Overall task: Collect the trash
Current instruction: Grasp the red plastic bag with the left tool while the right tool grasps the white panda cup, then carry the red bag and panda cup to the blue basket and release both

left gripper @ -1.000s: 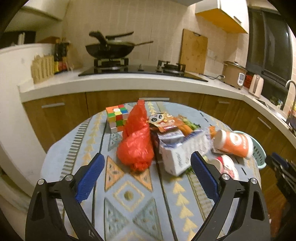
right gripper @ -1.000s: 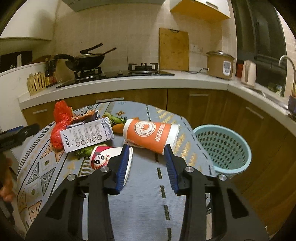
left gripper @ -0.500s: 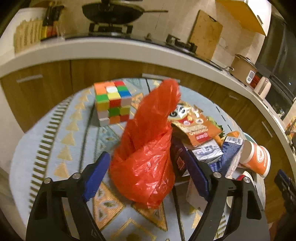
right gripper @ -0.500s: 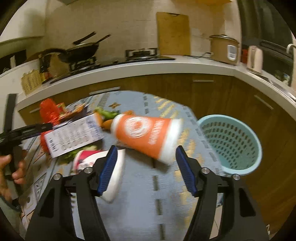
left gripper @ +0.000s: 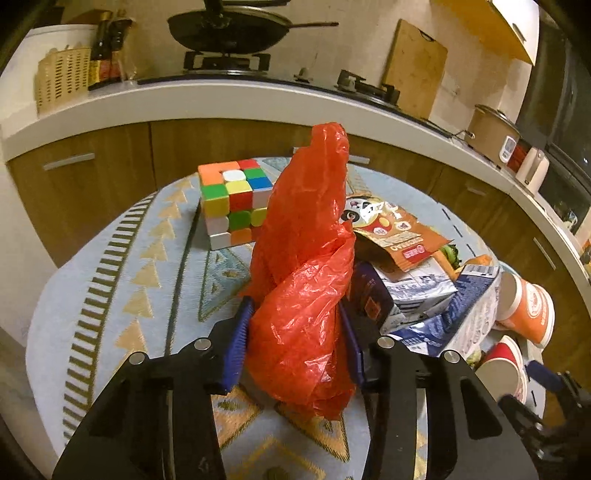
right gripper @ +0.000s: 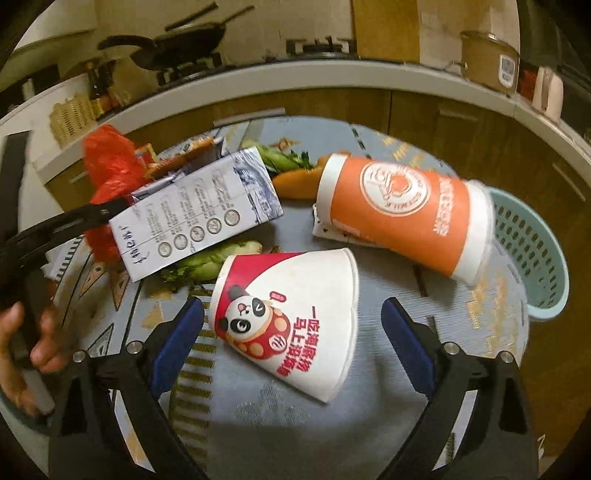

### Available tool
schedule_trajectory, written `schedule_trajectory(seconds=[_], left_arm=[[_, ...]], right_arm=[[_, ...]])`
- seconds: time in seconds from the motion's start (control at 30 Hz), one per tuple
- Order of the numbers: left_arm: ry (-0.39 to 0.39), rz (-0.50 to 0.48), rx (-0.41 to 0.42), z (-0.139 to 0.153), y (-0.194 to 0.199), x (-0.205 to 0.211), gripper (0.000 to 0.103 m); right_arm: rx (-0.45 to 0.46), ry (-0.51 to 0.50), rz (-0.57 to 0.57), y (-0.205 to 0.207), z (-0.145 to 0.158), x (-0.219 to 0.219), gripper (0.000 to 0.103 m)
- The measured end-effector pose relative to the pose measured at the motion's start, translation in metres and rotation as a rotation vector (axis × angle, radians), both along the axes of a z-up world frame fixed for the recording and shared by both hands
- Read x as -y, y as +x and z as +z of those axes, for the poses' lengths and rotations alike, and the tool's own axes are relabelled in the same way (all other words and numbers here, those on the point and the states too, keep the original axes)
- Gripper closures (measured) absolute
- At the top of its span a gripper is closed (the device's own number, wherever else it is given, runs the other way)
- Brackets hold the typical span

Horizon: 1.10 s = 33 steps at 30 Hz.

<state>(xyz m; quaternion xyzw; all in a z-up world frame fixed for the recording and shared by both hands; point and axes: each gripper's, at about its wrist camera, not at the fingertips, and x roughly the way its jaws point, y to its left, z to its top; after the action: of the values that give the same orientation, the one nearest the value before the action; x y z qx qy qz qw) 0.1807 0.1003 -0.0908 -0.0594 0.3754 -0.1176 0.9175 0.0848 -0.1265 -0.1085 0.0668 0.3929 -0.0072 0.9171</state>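
Note:
A red plastic bag [left gripper: 303, 280] stands crumpled on the round table; my left gripper [left gripper: 295, 336] is shut on its lower part. It shows far left in the right wrist view [right gripper: 107, 177]. My right gripper [right gripper: 291, 332] is open, its fingers either side of a squashed white and red panda paper cup [right gripper: 291, 321] lying on the cloth. An orange paper cup [right gripper: 402, 214] lies on its side beyond it. A flattened milk carton [right gripper: 199, 210], a snack wrapper [left gripper: 391, 236] and vegetable scraps [right gripper: 288, 162] lie in the pile.
A teal mesh basket [right gripper: 532, 251] stands off the table's right edge. A colour cube [left gripper: 232, 199] sits behind the bag. The table has a patterned cloth [left gripper: 140, 280]. A kitchen counter with a wok [left gripper: 229, 29] curves behind.
My left gripper moved forward and closed on the red bag. My right gripper opened wider and moved down over the panda cup.

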Motion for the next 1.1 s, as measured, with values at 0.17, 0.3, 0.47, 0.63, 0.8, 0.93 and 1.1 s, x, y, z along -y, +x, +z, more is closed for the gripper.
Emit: schedule_trajectory(seconds=[0.17,0.3,0.47,0.63,0.8,0.93,1.1], left_arm=[[-0.022,0.009,0.043,0.013,-0.022,-0.005,0.061],[-0.066,0.012,0.093,0.035,-0.041,-0.007,0.061],[-0.079,-0.032,0.18,0.074,-0.055,0.016,0.061],[-0.094,-0.143,0.251,0.112,-0.061,0.07,0.061],[-0.091,-0.274,0.272,0.127,-0.064,0.148,0.061],[-0.09,-0.381,0.24,0.125,-0.059,0.222,0.061],[-0.106,-0.493,0.152,0.107,-0.044,0.303,0.061]], right_arm=[[-0.006,0.046,0.005,0.001,-0.002,0.006,0.027],[0.055,0.04,0.009,-0.012,0.012,0.009,0.027],[0.151,0.022,0.004,-0.028,0.045,0.017,0.027],[0.249,-0.005,-0.085,-0.038,0.082,0.058,0.027],[0.278,-0.037,-0.236,-0.042,0.097,0.127,0.027],[0.251,-0.065,-0.326,-0.038,0.092,0.176,0.027],[0.168,-0.056,-0.428,-0.033,0.067,0.241,0.027]])
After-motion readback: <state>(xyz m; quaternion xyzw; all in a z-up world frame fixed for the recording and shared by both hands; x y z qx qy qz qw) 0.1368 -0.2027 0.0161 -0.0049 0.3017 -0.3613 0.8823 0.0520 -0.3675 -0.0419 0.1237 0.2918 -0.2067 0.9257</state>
